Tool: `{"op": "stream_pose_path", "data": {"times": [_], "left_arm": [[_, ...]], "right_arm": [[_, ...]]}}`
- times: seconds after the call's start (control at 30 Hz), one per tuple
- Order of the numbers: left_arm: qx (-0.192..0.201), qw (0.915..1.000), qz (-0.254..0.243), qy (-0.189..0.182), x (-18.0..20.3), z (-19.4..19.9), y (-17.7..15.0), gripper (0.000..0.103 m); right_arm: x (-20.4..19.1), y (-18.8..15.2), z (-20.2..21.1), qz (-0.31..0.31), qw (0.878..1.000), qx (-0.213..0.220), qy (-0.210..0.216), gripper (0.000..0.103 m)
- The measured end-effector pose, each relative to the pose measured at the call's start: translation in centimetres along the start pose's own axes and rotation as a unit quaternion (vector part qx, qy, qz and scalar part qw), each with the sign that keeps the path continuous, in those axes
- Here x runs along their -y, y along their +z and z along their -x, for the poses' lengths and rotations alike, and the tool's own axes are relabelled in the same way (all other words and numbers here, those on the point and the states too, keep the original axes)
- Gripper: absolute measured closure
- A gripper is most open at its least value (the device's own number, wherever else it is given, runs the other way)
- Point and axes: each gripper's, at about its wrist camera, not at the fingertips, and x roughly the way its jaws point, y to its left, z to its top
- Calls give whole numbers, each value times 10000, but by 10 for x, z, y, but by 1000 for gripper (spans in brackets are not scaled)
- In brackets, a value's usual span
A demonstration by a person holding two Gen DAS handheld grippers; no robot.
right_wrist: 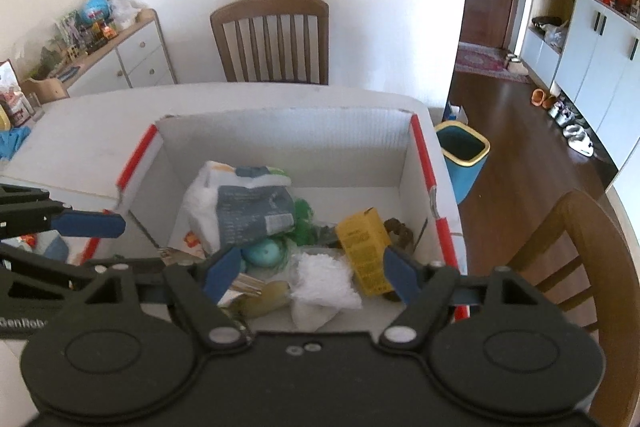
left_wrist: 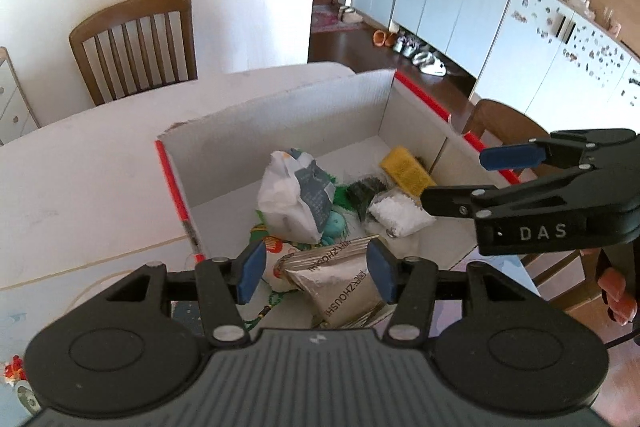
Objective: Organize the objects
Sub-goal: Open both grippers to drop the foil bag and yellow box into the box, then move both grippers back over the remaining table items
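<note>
In the left wrist view the left gripper [left_wrist: 316, 273] hangs over the box [left_wrist: 276, 131] on the desk [left_wrist: 80, 179], pads apart and gripping nothing, a silver packet [left_wrist: 340, 287] lying below between them; in the box lie a white bag [left_wrist: 292, 195], a yellow carton [left_wrist: 406, 171] near the right wall and a bag of white granules [left_wrist: 396, 213]; the right gripper [left_wrist: 454, 179] reaches in from the right, spread wide. In the right wrist view the right gripper [right_wrist: 314, 273] hovers empty, pads apart, over the granules [right_wrist: 324, 285] and carton [right_wrist: 362, 247]; a teal ball [right_wrist: 262, 253] sits beside the white bag [right_wrist: 240, 203].
</note>
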Motion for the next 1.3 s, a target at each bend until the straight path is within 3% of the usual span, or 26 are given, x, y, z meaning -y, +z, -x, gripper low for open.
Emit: {"op": "stream_pose_path", "data": {"times": [0.3,0.67,0.83,0.97,1.2,1.3], "left_arm": [[302,9995,118,-8,-22,35,-7,48],[512,9981,216,247,-68,71,-23,25],[531,9976,257,373,-94,82,-31,24],[501,9972,347,443,-119,89,-41,16],[464,9970,471,400,-160,98,-59,15],[441,9966,550,430,-178,100,-66,8]], "right_arm": [[-25,-2,29,48,9996,241,147,25],[-84,-4,41,174,9980,412,438,17],[-112,-5,41,213,9973,442,554,10],[-137,-4,35,268,9969,412,618,5],[-177,-3,19,293,9966,297,705,4],[-194,-4,13,343,9963,248,743,4]]}}
